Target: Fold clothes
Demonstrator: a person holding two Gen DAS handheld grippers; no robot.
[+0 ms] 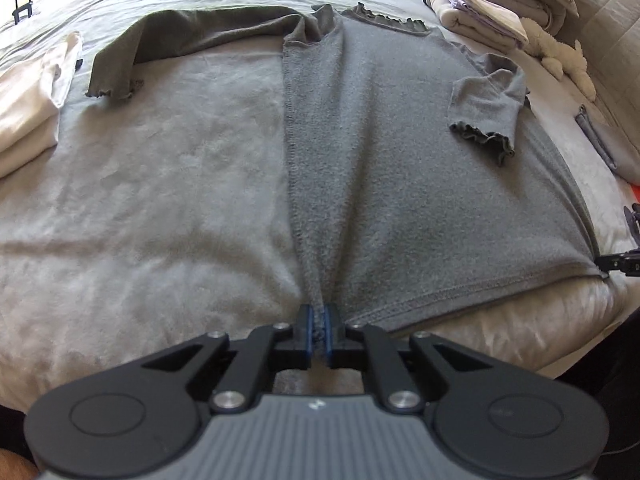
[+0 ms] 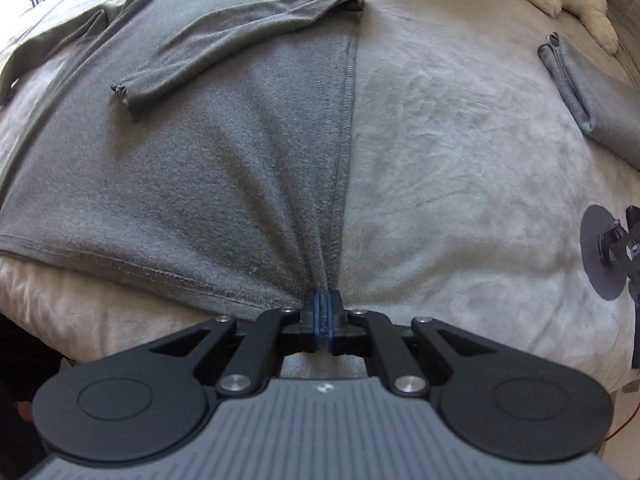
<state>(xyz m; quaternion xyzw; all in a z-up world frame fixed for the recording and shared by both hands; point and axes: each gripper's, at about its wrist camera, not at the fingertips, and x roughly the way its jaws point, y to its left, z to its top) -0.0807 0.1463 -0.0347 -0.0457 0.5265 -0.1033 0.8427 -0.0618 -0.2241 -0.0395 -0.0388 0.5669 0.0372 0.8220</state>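
Note:
A grey long-sleeved top [image 1: 392, 168] lies flat on the bed, hem toward me, one sleeve folded across its body [image 1: 486, 108] and the other stretched out to the left [image 1: 168, 40]. My left gripper [image 1: 319, 322] is shut on the hem's left corner, and the fabric bunches into its blue pads. In the right wrist view the same top [image 2: 192, 152] fills the left half. My right gripper [image 2: 322, 308] is shut on the hem's right corner, with folds fanning out from the pinch. The tip of the right gripper [image 1: 618, 264] shows at the far right of the left wrist view.
The bed's pale grey cover [image 1: 160, 184] lies under everything. A folded cream garment [image 1: 28, 100] sits at the left. Folded laundry [image 1: 492, 8] and a white plush toy [image 1: 564, 56] are at the back right. A folded grey piece [image 2: 596, 96] lies right. A dark disc on a stand [image 2: 604, 252] is at the right edge.

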